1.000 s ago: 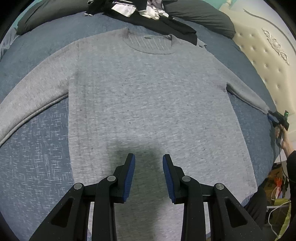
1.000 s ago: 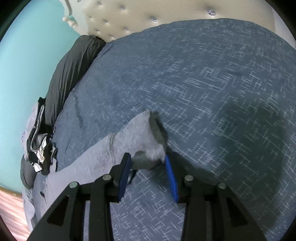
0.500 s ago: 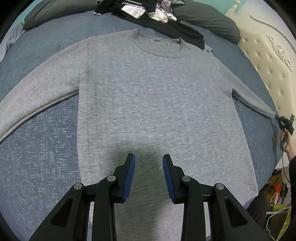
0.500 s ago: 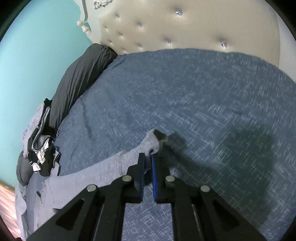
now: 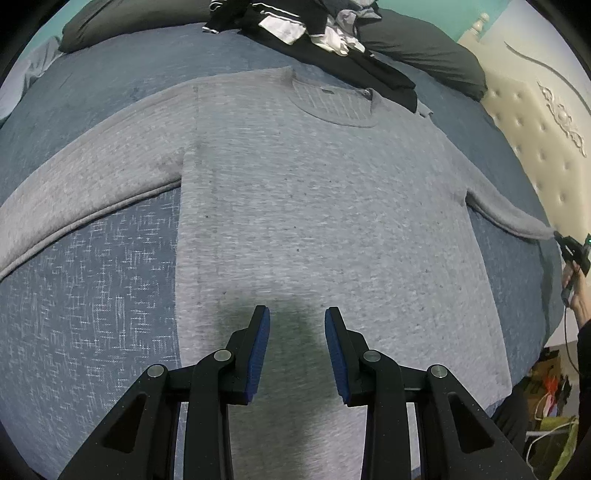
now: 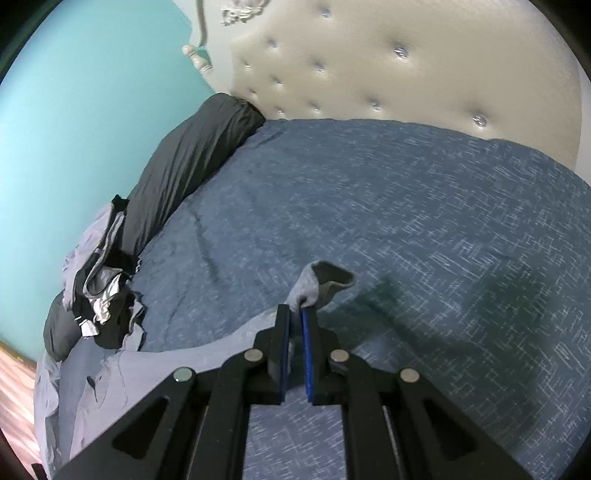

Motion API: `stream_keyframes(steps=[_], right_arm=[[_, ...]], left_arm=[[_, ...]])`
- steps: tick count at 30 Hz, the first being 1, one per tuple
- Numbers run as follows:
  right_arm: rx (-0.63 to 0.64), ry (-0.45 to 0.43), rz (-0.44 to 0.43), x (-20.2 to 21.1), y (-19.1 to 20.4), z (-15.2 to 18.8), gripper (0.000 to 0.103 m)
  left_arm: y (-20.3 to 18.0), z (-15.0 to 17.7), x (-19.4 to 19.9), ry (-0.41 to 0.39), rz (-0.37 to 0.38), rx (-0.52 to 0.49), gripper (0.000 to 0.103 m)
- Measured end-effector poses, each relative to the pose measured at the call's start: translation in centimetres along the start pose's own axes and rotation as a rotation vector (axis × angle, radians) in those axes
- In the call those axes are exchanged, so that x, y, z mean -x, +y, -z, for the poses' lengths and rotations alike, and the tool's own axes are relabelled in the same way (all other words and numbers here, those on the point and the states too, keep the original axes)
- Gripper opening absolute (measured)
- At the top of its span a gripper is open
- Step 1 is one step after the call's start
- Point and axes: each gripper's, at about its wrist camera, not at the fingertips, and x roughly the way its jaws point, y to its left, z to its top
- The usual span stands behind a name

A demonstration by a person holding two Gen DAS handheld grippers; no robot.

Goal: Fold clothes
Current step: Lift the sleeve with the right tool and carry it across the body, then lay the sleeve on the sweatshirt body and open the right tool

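My left gripper point(image 5: 297, 321) hovers over the bottom part of the gray sweater point(image 5: 317, 206), and its blue fingers point(image 5: 258, 343) are spread wide with nothing in them. The sweater lies flat on the blue bed point(image 5: 96, 295), front up, with both sleeves stretched out. At about 3 o'clock my right gripper point(image 6: 295, 314) has its fingers pinched on the cuff point(image 6: 321, 284) of one sleeve, lifting it a little off the bed. Farther away, at 12 o'clock, a pile of dark clothes point(image 5: 314, 33) sits by the black pillows point(image 5: 424, 55). The padded headboard point(image 6: 406, 66) is behind.
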Motion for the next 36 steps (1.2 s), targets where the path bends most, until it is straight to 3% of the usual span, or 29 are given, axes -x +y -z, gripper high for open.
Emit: stream_keyframes(steps=[4, 7, 14, 19, 26, 31, 34, 36], right_arm=[[0.031, -0.004, -0.020, 0.8, 1.6, -0.1, 0.006], [0.059, -0.006, -0.035, 1.4, 3.1, -0.3, 0.006], [0.118, -0.007, -0.086, 2.7, 7.2, -0.4, 0.006], [0.167, -0.001, -0.144, 3.1, 11.5, 0.0, 0.006], [0.236, 0.008, -0.227, 3.8, 17.7, 0.5, 0.006], [0.336, 0.023, -0.302, 4.7, 24.6, 1.8, 0.006], [0.385, 0.034, -0.346, 5.2, 28.6, 2.8, 0.006], [0.418, 0.045, -0.370, 5.4, 31.1, 3.8, 0.006]], left_arm=[[0.8, 0.3, 0.1, -0.023, -0.011, 0.037, 0.035], [1.3, 0.6, 0.1, -0.039, -0.015, 0.061, 0.055], [2.3, 1.1, 0.2, -0.062, 0.008, 0.117, 0.066], [2.5, 1.5, 0.7, -0.090, 0.000, 0.132, 0.072], [3.5, 2.2, 1.7, -0.120, -0.012, 0.153, 0.073], [4.0, 2.7, 2.4, -0.135, -0.021, 0.149, 0.075], [4.2, 3.0, 2.8, -0.151, -0.026, 0.149, 0.091], [4.3, 3.3, 3.1, -0.166, -0.026, 0.149, 0.093]])
